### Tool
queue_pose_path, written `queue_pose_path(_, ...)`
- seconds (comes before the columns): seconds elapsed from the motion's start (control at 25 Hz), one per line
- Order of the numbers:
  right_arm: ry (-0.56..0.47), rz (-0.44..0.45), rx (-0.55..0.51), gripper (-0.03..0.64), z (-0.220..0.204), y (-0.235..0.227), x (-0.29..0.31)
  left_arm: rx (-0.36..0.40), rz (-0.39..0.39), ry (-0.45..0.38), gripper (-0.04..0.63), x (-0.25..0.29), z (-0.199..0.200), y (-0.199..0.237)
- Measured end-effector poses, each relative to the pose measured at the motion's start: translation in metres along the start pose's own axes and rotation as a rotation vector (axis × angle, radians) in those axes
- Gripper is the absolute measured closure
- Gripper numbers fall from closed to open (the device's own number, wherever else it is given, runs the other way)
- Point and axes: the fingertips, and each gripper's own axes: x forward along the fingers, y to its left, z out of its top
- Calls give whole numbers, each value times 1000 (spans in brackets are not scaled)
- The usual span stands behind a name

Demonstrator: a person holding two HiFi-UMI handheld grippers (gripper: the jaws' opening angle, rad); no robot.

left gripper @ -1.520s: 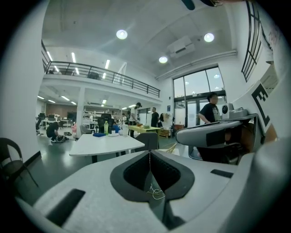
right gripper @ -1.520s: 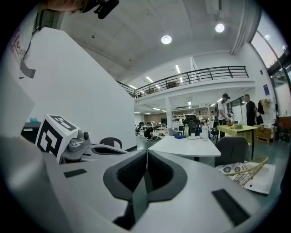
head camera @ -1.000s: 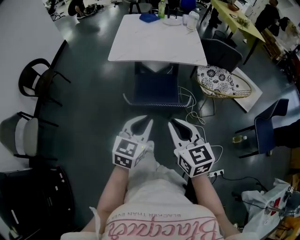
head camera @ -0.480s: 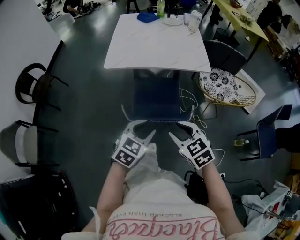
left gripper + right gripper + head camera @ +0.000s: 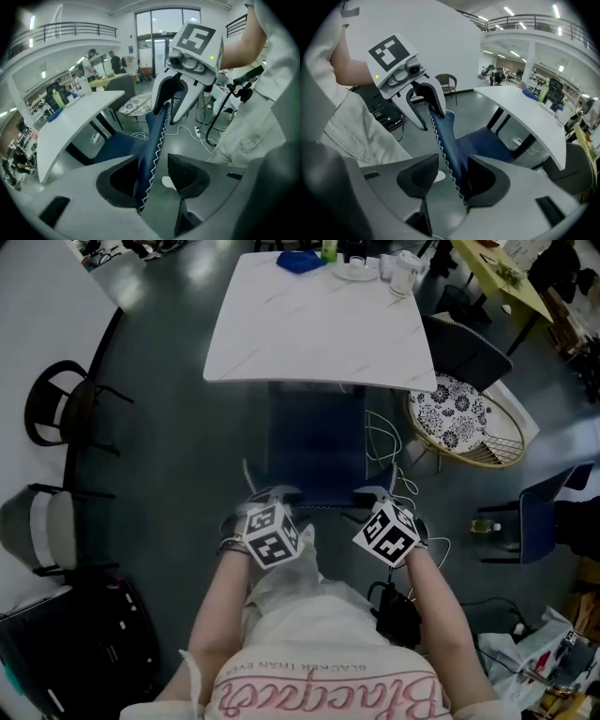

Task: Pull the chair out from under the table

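Reaching down at the near side of the white square counter (image 5: 319, 329), the left claw (image 5: 269, 495) and the right claw (image 5: 371, 495) both stand over the top edge of the backrest (image 5: 151, 136) of the dark blue upholstered chair (image 5: 315, 442). The chair is pushed in at the middle of the counter's near edge. The front of its seat goes under the top, and the backrest, with a white zigzag seam along its border, is on the person's side. The left claw is at the left end of this top edge, the right claw at the right end.

Each claw is released: its jaws have just been opening, and the backrest is between them. In the left gripper view the padding lies against one jaw and a gap shows before the other pad. The right gripper view shows the same.

At the counter's far edge are a blue cloth (image 5: 300, 261) and a green bottle (image 5: 330, 249). Just beside the counter's right edge stands a round wicker chair with a patterned cushion (image 5: 461, 418). White cables (image 5: 380, 442) lie on the dark floor (image 5: 178, 456) beside the blue chair.
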Motion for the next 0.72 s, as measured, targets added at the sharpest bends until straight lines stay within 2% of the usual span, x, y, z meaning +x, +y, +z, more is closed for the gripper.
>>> queue_pose_path(0.28, 154, 174, -60, 428, -10, -4, 33, 6, -180, 92, 428, 34, -9, 8)
queue_pose_path(0.56, 234, 253, -97, 397, -21, -2, 61, 3, -353, 105, 405, 51, -8, -2)
queue_pose_path(0.72, 255, 303, -93, 396, -20, 2, 62, 4, -395, 129, 400, 53, -9, -4)
